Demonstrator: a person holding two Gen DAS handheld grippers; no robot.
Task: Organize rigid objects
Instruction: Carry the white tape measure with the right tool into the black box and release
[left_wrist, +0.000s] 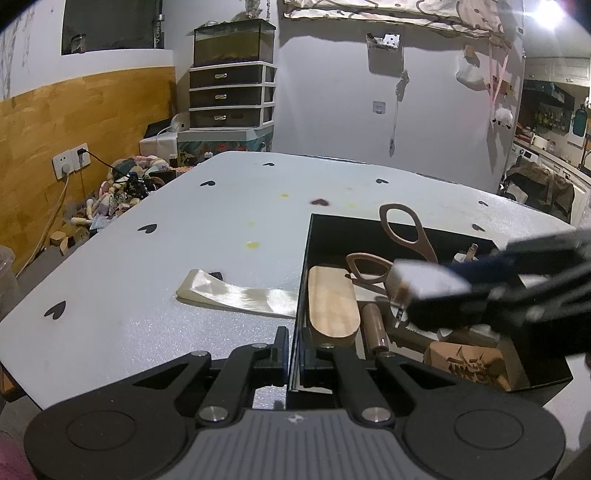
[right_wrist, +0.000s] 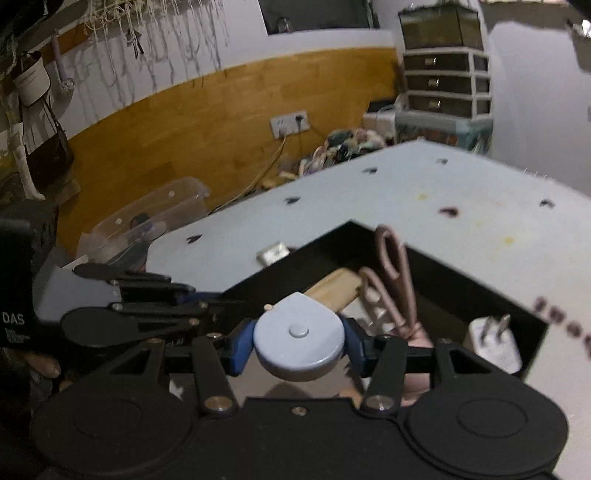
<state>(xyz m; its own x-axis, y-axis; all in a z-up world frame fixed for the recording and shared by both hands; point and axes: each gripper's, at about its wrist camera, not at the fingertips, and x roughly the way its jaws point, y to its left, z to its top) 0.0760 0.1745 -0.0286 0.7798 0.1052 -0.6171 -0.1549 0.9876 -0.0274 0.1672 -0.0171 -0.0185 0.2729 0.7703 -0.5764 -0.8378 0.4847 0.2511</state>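
Observation:
A black box (left_wrist: 306, 258) sits on the white table (left_wrist: 166, 258) and holds pink-handled scissors (left_wrist: 406, 236), a wooden block (left_wrist: 332, 306), a wooden roller (left_wrist: 373, 326) and a brown carton (left_wrist: 465, 360). My left gripper (left_wrist: 294, 354) is shut on the box's left wall. My right gripper (right_wrist: 299, 343) is shut on a pale blue tape measure (right_wrist: 299, 338) and holds it above the box (right_wrist: 461, 291). The right gripper with the tape measure (left_wrist: 424, 280) also shows in the left wrist view. A white plug adapter (right_wrist: 495, 343) lies in the box.
A glossy cream strip (left_wrist: 236, 295) lies on the table left of the box. A small silver item (right_wrist: 272, 252) lies beside the box's far wall. A clear plastic bin (right_wrist: 147, 218) and clutter are on the floor beyond the table. A drawer unit (left_wrist: 231, 96) stands at the back.

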